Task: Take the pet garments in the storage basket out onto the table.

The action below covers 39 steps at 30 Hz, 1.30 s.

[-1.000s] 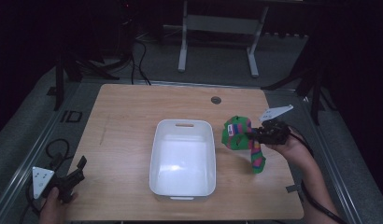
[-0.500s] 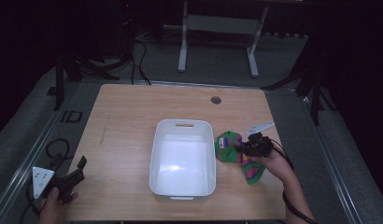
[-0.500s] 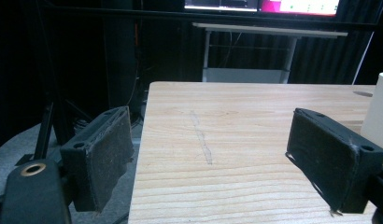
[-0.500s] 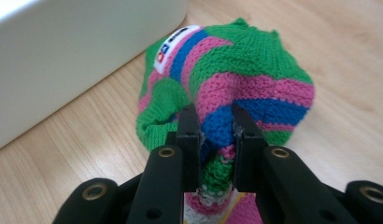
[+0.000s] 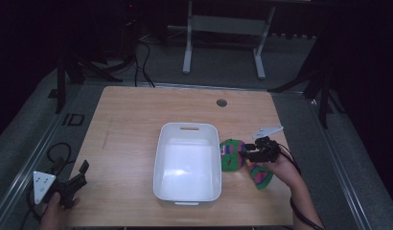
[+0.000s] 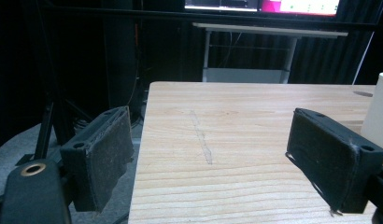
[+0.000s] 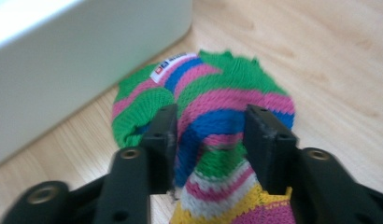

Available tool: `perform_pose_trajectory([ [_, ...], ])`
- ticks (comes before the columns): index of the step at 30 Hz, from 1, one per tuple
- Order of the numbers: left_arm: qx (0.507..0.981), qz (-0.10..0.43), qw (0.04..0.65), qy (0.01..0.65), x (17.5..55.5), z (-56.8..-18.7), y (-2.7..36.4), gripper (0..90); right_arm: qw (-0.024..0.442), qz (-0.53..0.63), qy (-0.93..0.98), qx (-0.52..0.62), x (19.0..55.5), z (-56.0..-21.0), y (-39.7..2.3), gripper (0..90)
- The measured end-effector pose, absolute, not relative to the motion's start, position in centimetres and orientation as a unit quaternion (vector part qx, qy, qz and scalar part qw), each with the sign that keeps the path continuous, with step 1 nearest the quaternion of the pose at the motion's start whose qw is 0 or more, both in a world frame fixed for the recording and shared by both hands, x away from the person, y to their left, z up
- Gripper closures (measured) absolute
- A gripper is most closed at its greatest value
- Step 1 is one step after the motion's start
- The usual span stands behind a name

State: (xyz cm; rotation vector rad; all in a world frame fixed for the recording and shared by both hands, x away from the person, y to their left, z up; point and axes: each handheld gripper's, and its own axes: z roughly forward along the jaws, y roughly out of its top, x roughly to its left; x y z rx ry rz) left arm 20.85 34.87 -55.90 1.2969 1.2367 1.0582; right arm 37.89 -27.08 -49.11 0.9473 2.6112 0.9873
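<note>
The right gripper (image 5: 252,154) has come down and moved a little toward the person since a second ago, and the stripy knitted thing in green, pink, blue and yellow wool (image 5: 235,155) has come down with it. Now the stripy knit lies on the light wooden table (image 5: 132,124), just beside the right wall of the white plastic tub (image 5: 189,129), and it looks like it touches that wall.

In the right gripper view the right gripper (image 7: 209,135) has its two black jaws on either side of a bunched-up fold of the stripy knit (image 7: 217,102). They are close together and squeeze the wool between them. So this gripper is holding the knit.

The left gripper (image 5: 75,178) rests at the near left corner of the table, far from the tub. In the left gripper view its jaws are wide apart with nothing between them, just bare table (image 6: 236,140).

What could go wrong? The jaws hold only a small fold. If the knit gets lifted, the loose end could catch on the tub's rim, or the wool could slip out. The tub is light too, so a bump might push it.
</note>
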Motion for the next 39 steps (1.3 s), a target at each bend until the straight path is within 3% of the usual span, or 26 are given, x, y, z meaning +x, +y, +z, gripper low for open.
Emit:
perform_pose_trajectory([
  [8, 0.537, 0.438, 0.506, 0.513, 20.8, -55.9, 34.9, 14.8, 0.153, 0.379, 0.849, 0.336, 37.6, -46.0, -29.1, 40.6],
  [16, 0.537, 0.439, 0.505, 0.513, 20.8, -55.9, 34.9, 14.8, 0.185, 0.388, 0.820, 0.376, 37.3, -46.1, -32.3, 27.6],
  [23, 0.537, 0.439, 0.506, 0.514, 20.9, -55.9, 34.9, 14.7, 0.215, 0.425, 0.764, 0.434, 36.8, -46.7, -35.3, 26.1],
  [24, 0.537, 0.439, 0.506, 0.514, 20.9, -55.9, 34.9, 14.7, 0.221, 0.428, 0.756, 0.443, 36.6, -46.8, -35.8, 26.1],
  [25, 0.537, 0.438, 0.506, 0.514, 20.8, -55.9, 34.9, 14.8, 0.229, 0.429, 0.741, 0.463, 36.3, -47.4, -36.7, 18.0],
  [29, 0.536, 0.438, 0.507, 0.514, 20.9, -55.9, 34.9, 14.7, 0.227, 0.421, 0.735, 0.480, 35.6, -48.8, -38.1, 11.3],
  [39, 0.536, 0.439, 0.506, 0.514, 20.8, -55.9, 34.9, 14.7, 0.261, 0.396, 0.702, 0.532, 33.3, -52.5, -40.1, 11.2],
])
